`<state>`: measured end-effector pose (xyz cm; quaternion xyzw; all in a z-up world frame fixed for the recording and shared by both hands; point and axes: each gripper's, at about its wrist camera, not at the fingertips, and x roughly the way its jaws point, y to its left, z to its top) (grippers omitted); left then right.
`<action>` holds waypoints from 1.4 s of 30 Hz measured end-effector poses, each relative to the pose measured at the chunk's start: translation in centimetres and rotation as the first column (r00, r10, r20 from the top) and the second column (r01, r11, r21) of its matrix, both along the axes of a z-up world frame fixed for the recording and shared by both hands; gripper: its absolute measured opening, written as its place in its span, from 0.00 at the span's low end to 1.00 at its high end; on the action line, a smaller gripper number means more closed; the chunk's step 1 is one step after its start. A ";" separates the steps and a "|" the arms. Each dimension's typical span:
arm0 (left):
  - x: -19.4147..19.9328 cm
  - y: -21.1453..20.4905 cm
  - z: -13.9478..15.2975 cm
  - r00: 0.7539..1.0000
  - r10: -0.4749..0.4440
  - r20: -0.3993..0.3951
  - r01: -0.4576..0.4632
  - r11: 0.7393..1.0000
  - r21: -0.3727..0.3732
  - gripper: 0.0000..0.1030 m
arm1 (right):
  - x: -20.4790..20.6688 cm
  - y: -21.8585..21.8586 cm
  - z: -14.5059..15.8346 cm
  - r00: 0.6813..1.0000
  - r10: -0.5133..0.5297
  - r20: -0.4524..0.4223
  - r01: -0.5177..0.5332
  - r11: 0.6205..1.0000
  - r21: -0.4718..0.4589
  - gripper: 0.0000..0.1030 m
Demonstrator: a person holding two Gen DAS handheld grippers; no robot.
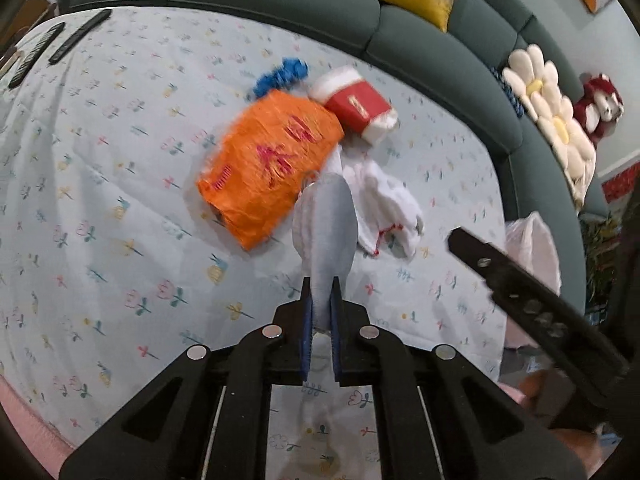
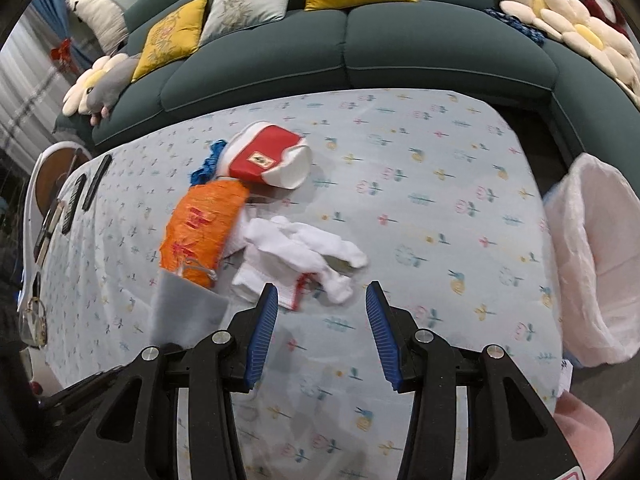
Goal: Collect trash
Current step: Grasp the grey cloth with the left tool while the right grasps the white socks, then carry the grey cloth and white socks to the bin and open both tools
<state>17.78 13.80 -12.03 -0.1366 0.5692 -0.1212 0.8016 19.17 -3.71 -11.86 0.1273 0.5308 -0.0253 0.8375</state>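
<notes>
My left gripper (image 1: 320, 304) is shut on a grey plastic piece (image 1: 325, 232) and holds it above the table; the same piece shows in the right wrist view (image 2: 184, 312). On the flowered tablecloth (image 2: 440, 216) lie an orange bag (image 1: 268, 160) (image 2: 204, 224), a red and white paper cup (image 1: 356, 104) (image 2: 272, 156) on its side, white crumpled tissue (image 1: 384, 204) (image 2: 296, 260) and a blue scrap (image 1: 280, 76) (image 2: 206, 164). My right gripper (image 2: 322, 308) is open and empty, just in front of the tissue. A pink-lined trash bin (image 2: 592, 256) (image 1: 532, 248) stands at the table's right edge.
A dark green sofa (image 2: 352, 48) with yellow and flower cushions curves behind the table. Black remotes (image 2: 96, 182) (image 1: 80, 34) lie at the far left of the table. The right gripper's finger (image 1: 520, 280) crosses the left wrist view at lower right.
</notes>
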 end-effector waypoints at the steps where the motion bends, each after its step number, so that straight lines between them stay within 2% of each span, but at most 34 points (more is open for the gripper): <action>1: 0.2 0.2 0.3 1.000 0.007 0.003 -0.007 1.000 -0.004 0.07 | 0.4 0.3 -0.2 1.000 0.005 -0.004 -0.005 1.000 0.007 0.44; 7: 1.9 1.4 1.5 0.998 0.038 0.044 -0.038 0.999 0.008 0.07 | 2.9 1.7 -1.6 0.999 0.036 -0.033 -0.036 0.999 0.004 0.44; 14: 4.2 1.5 0.8 0.998 0.050 0.031 -0.051 0.999 0.016 0.07 | 5.7 2.6 -4.6 0.994 0.057 -0.094 -0.059 0.998 -0.016 0.44; 15: 4.3 1.5 0.5 0.998 0.050 0.026 -0.051 0.999 0.015 0.07 | 5.9 2.5 -5.0 0.992 0.058 -0.110 -0.060 0.998 -0.017 0.41; 18: 4.6 1.2 -0.1 0.999 0.049 0.013 -0.049 0.999 0.016 0.07 | 6.1 2.0 -6.6 0.987 0.052 -0.153 -0.053 0.999 -0.005 0.24; 23: 4.3 0.2 -0.3 0.999 0.034 0.008 -0.034 0.999 0.027 0.07 | 5.0 1.3 -6.8 0.988 0.050 -0.149 -0.049 0.999 0.009 0.12; 28: 3.6 -1.5 0.9 0.999 0.006 0.032 -0.008 0.999 0.032 0.07 | 3.2 0.3 -4.8 0.994 0.042 -0.104 -0.040 0.999 0.015 0.11; 35: 2.0 -5.5 4.4 0.993 -0.060 0.105 0.057 0.998 0.037 0.07 | 0.5 -3.6 0.7 1.000 -0.027 0.013 0.027 0.999 0.034 0.11; 42: 0.0 -11.4 8.5 0.967 -0.164 0.195 0.157 0.986 0.053 0.07 | -2.5 -8.8 6.7 0.985 -0.102 0.137 0.099 0.995 0.030 0.11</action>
